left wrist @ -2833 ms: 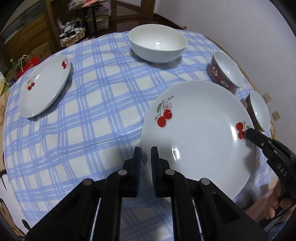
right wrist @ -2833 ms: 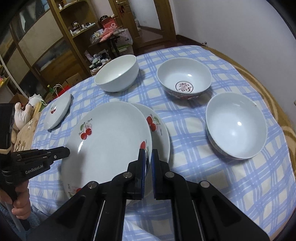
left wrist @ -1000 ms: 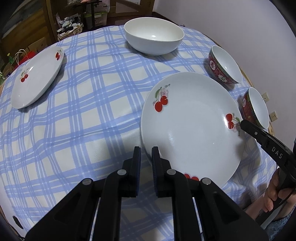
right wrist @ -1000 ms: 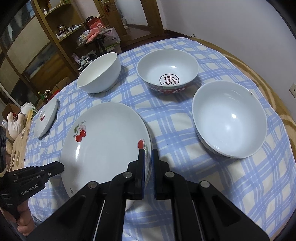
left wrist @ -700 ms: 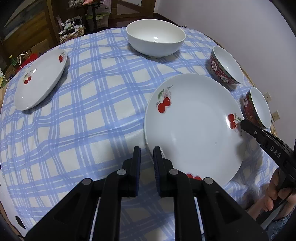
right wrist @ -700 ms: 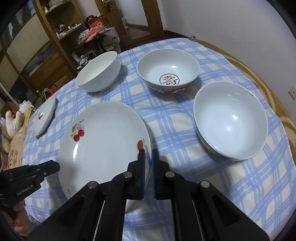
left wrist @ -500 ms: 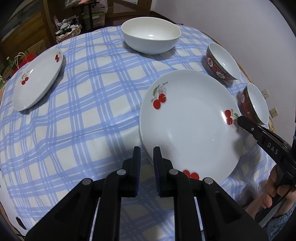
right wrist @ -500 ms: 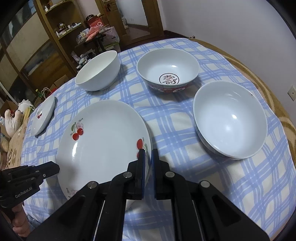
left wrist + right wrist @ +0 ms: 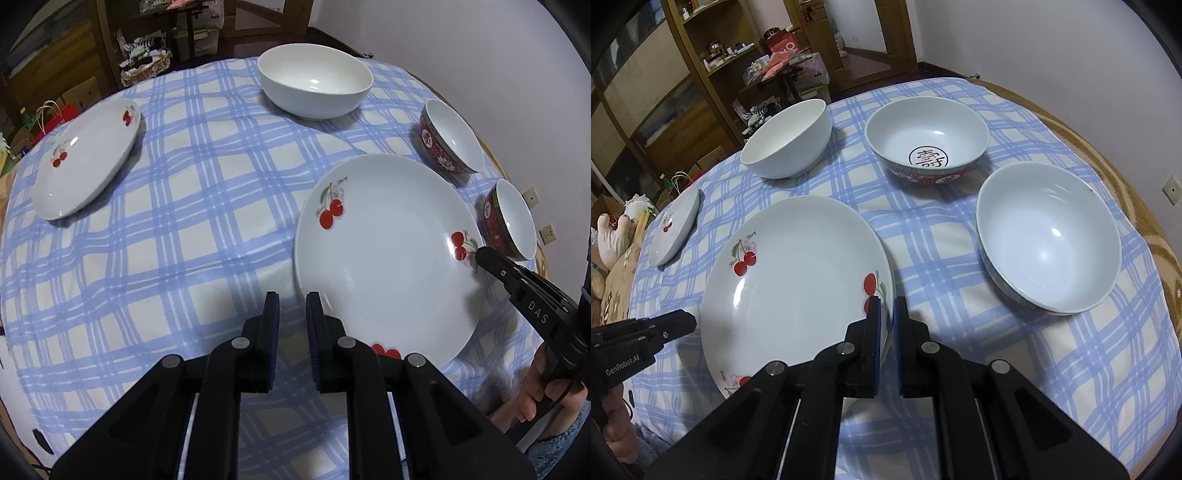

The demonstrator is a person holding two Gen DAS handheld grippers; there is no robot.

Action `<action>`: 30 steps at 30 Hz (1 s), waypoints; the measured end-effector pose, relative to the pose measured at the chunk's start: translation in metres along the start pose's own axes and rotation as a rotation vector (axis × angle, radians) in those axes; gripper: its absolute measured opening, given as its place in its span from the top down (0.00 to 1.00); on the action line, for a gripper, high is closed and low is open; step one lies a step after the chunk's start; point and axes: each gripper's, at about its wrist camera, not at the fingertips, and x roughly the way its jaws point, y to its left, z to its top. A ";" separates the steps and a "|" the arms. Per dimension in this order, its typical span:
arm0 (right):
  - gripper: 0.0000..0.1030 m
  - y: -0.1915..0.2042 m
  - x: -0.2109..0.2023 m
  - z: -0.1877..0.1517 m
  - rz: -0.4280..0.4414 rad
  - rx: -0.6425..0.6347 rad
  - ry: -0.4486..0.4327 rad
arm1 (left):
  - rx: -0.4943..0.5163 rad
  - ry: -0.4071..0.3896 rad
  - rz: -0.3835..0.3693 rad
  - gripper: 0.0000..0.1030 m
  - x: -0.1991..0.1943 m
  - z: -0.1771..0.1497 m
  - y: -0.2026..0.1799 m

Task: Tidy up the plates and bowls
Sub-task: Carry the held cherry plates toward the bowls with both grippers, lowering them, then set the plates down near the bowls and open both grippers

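The right tool (image 9: pixel 885 301) points steeply down, its jaws nearly closed and pinching the near right rim of the large cherry plate (image 9: pixel 798 280). This is a round, glossy white ceramic plate lying ahead and to the left of the tool's tips. The left tool (image 9: pixel 291 299) is tilted down just as steeply. Its jaws stand narrowly apart with only the checked cloth (image 9: pixel 166 240) showing between them, and the plate's left rim is just beside its right finger (image 9: pixel 314 306).

Ahead and left of the left tool there is a broad stretch of bare blue-and-cream cloth, soft and slightly rumpled over the round worktop (image 9: pixel 1137 206). Beyond it, far left, the small cherry plate (image 9: pixel 85 158) sits near the worktop's edge. The plain white bowl (image 9: pixel 314 88) stands far ahead. Two red-patterned bowls (image 9: pixel 450 140) stand close to the right edge, well apart from the right tool's grip. A bare hand (image 9: pixel 550 391) holds the right tool's handle.
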 end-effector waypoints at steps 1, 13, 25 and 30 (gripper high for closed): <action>0.92 0.000 0.000 0.000 -0.004 -0.002 0.001 | 0.000 -0.006 0.007 0.86 -0.001 0.001 0.001; 0.92 0.008 -0.015 0.002 -0.031 -0.003 -0.017 | -0.052 -0.047 0.051 0.81 -0.022 0.003 0.019; 0.54 0.036 -0.039 0.009 -0.018 -0.052 -0.070 | -0.105 -0.087 0.152 0.59 -0.060 -0.018 0.042; 0.41 0.050 -0.049 0.013 0.005 -0.054 -0.079 | -0.126 -0.144 0.188 0.29 -0.084 -0.018 0.049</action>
